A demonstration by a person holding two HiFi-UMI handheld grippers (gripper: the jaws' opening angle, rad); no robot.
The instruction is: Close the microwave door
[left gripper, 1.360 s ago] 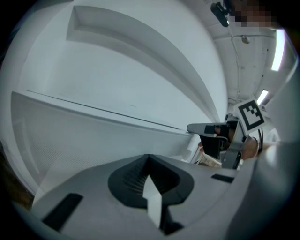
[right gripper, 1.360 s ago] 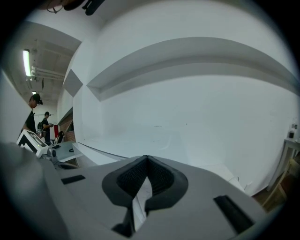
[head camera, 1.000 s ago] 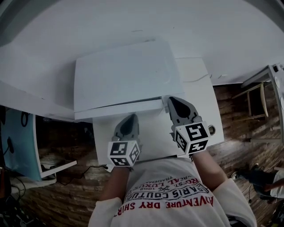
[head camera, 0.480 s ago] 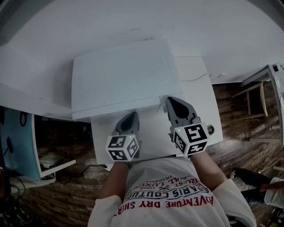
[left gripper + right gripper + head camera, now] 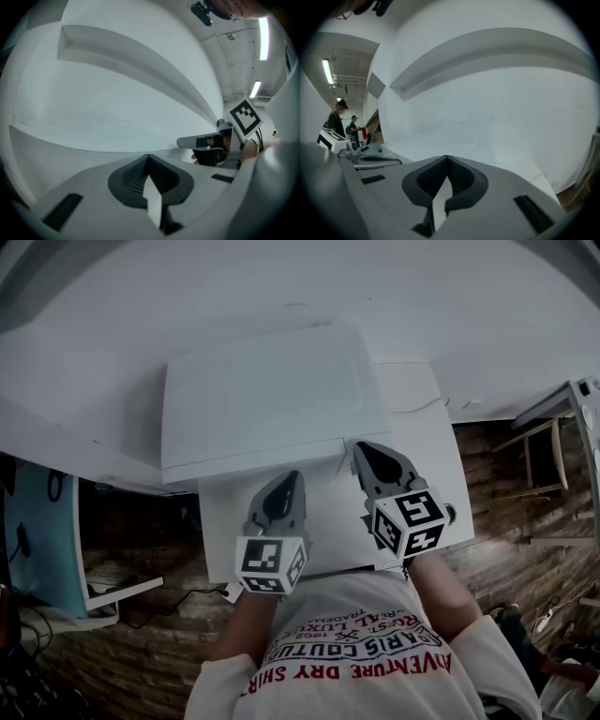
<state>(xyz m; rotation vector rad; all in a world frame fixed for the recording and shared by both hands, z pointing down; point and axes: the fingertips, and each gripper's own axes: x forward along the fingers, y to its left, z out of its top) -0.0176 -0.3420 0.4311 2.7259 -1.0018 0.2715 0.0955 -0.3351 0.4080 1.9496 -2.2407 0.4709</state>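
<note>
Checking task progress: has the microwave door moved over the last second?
Yes. The door has swung in toward the microwave top; its strip along the front edge looks thinner and now lies flush.

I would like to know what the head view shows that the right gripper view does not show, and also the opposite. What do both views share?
Only the head view: the left tool, the person's printed shirt and the wooden floor. Only the right gripper view: two people far off at the left, and a ceiling light. Both: the white microwave, the white table under it, and the right tool, whose jaws the gripper view shows together with nothing between them.
</note>
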